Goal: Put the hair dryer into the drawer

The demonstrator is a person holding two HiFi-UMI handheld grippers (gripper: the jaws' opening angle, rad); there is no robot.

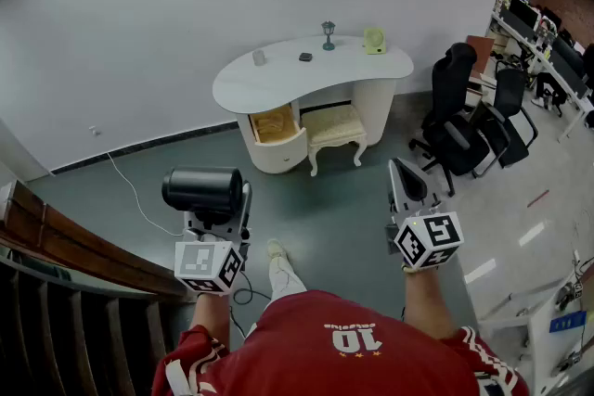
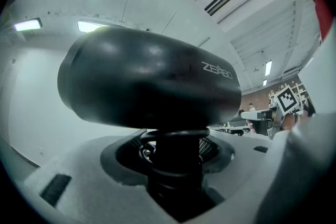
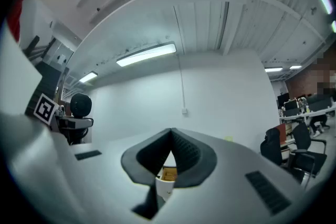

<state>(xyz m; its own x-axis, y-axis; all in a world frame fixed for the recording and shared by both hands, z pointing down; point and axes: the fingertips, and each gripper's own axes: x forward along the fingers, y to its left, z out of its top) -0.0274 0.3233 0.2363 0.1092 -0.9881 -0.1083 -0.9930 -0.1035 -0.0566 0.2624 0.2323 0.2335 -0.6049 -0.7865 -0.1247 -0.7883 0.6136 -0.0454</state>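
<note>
1. the hair dryer (image 1: 202,188) stands in the left gripper (image 1: 217,216), whose jaws pinch its handle. its barrel lies crosswise, left to right; i cannot tell the nozzle end.
2. the open drawer (image 1: 276,123) under the tabletop (image 1: 278,77) lies well ahead.
3. the right gripper (image 1: 406,185) is pressed together and empty.

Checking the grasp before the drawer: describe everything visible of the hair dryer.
The hair dryer is matte black, looks plastic, with a rounded barrel bearing pale lettering. Its barrel lies level, sideways above the left gripper, whose jaws clamp its handle, where a black cord is coiled. It is held in the air, far from the desk.
</note>
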